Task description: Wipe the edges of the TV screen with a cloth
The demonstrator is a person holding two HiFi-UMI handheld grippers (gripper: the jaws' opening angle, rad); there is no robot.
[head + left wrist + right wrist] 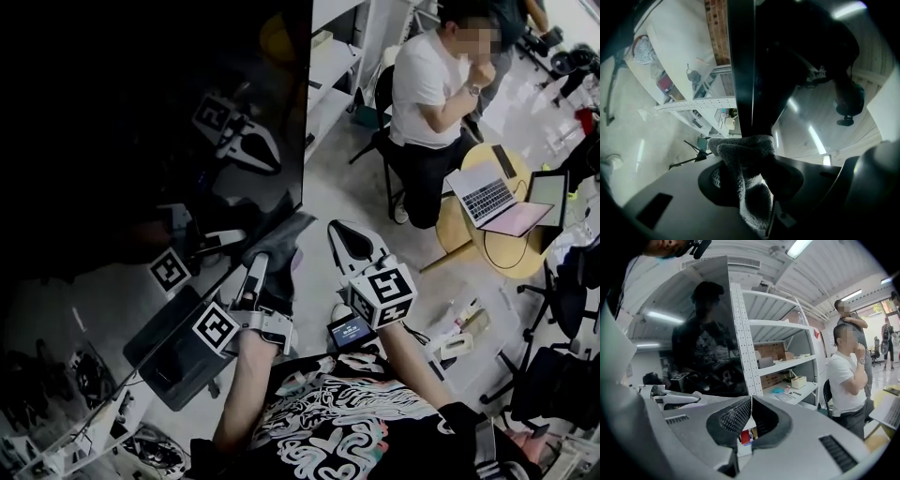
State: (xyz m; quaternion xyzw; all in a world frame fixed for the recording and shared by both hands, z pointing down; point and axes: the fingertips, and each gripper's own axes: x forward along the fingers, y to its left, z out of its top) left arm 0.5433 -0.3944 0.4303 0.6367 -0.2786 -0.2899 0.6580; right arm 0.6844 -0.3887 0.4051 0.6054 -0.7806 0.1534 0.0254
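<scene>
- The TV screen (141,112) fills the upper left of the head view, dark and mirror-like. Its side edge (740,65) runs straight up the middle of the left gripper view, from the cloth to the top of the frame.
- A white shelf rack (778,333) stands behind the screen, right of centre in the right gripper view.
- A seated person (431,84) is at the upper right of the head view, well apart from the work.
- The left claw (265,281) is clamped on the cloth, at lower centre of the head view. It points up the frame at the screen's lower corner and is the nearer of the two.
- The right claw (354,242) is pinched together on nothing, just right of the left one and off the screen.
- The grey cloth (745,159) bunches between the left jaws, its top seemingly touching the foot of the side edge. That edge's long axis leads up-frame from it, so the stroke probably goes that way.
</scene>
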